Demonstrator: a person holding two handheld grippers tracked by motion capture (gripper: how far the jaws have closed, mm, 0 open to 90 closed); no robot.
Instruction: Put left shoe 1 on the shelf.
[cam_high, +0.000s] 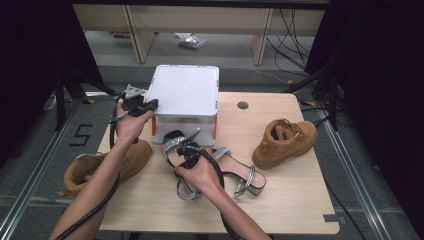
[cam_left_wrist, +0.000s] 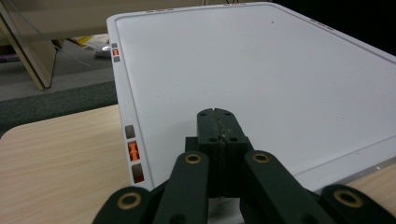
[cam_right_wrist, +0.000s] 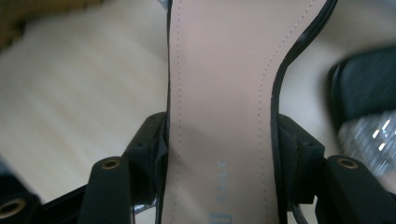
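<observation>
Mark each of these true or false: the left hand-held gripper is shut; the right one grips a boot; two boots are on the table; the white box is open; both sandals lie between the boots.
1. True: the left hand-held gripper is shut, empty, over the white box.
2. False: the right hand-held gripper is clamped on a sandal by its insole.
3. True: one boot at the right, the other boot at the left.
4. False: its lid is closed.
5. True: the second sandal lies there too.
</observation>
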